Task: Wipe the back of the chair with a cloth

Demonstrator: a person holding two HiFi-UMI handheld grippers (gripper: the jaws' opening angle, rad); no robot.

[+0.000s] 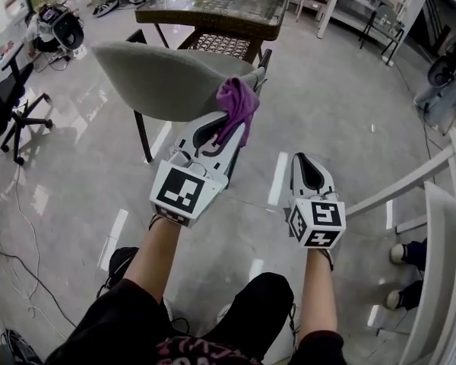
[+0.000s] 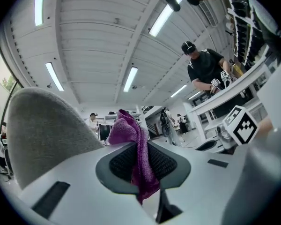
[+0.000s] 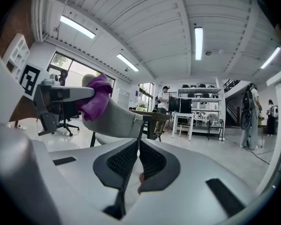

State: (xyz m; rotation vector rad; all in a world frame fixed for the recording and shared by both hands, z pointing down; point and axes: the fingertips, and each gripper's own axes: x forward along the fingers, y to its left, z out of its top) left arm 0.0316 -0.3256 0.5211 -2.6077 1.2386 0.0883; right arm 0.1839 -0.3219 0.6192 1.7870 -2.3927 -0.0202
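Cloth sits against the near end of the chair back, up at its top edge. Left gripper is clamped on it. Right gripper hangs beside the chair, jaws pressed together and empty. Suggest pressing the cloth flat and sweeping along the back to its far end. Desk is close behind the chair, with open floor beside it.
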